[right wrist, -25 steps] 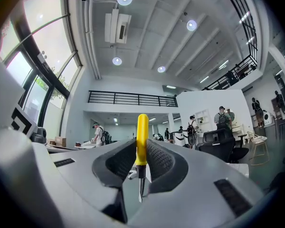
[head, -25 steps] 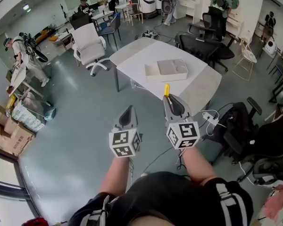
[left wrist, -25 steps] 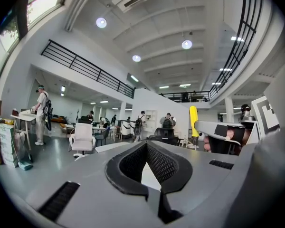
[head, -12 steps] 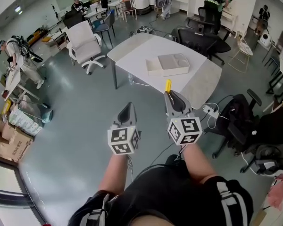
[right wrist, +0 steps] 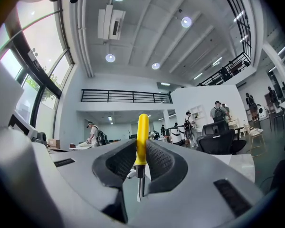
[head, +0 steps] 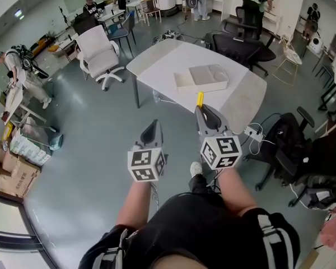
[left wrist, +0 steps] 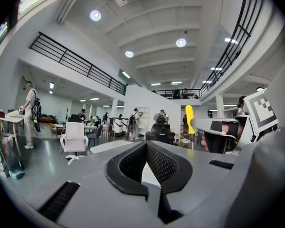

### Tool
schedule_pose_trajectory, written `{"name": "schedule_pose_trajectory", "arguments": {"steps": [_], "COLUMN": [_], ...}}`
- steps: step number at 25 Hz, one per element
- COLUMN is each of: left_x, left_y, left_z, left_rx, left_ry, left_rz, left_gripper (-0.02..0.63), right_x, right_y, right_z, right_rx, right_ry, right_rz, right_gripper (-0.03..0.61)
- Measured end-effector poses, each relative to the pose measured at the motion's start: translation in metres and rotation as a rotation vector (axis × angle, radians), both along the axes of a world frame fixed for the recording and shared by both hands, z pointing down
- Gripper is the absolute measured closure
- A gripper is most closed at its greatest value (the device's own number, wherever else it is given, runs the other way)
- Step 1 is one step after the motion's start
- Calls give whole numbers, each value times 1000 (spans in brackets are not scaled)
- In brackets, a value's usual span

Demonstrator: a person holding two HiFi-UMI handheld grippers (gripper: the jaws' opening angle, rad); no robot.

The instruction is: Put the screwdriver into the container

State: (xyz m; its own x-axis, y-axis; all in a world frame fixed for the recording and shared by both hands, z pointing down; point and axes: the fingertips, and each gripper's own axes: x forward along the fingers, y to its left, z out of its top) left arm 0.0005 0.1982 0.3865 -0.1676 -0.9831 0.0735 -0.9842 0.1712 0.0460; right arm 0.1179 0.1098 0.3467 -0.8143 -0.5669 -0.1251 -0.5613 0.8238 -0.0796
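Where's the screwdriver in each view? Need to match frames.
Head view: the screwdriver is at centre, its yellow handle poking out past the right gripper, which is clamped on it.
Left gripper view: screwdriver right of centre, handle upright.
Right gripper view: screwdriver dead centre between the jaws, handle up.
Shared landmark: the white table, also at and.

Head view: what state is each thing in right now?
Right gripper: shut on screwdriver.
Screwdriver: clamped, yellow handle out past the jaws.
Left gripper: shut, empty.
Container: on table, screwdriver not in it.
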Motion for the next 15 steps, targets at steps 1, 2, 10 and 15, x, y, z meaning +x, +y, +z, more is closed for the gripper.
{"name": "schedule_pose_trajectory", "arguments": {"steps": [1,2,10,15], "left_x": [-4,-8,-50,-76], "left_y": [-7,-15,-85,-128], "left_z": [0,1,4,2], "left_rx": [-2,-5,-6,-9], "left_ry": [-7,-15,-19,-5], "left_rz": [2,4,-14,-33], "left_gripper": [607,607,607,607], "right_x": [-5,-10,-49,-75], "right_y": [-9,-18,-94,-141], "right_z": [1,2,9,5], "right_rx": [0,-1,-3,10], "right_ry": [-2,-5,6,19], "right_rz": [0,0,-11,-14], "right_gripper": [515,517,517,517]}}
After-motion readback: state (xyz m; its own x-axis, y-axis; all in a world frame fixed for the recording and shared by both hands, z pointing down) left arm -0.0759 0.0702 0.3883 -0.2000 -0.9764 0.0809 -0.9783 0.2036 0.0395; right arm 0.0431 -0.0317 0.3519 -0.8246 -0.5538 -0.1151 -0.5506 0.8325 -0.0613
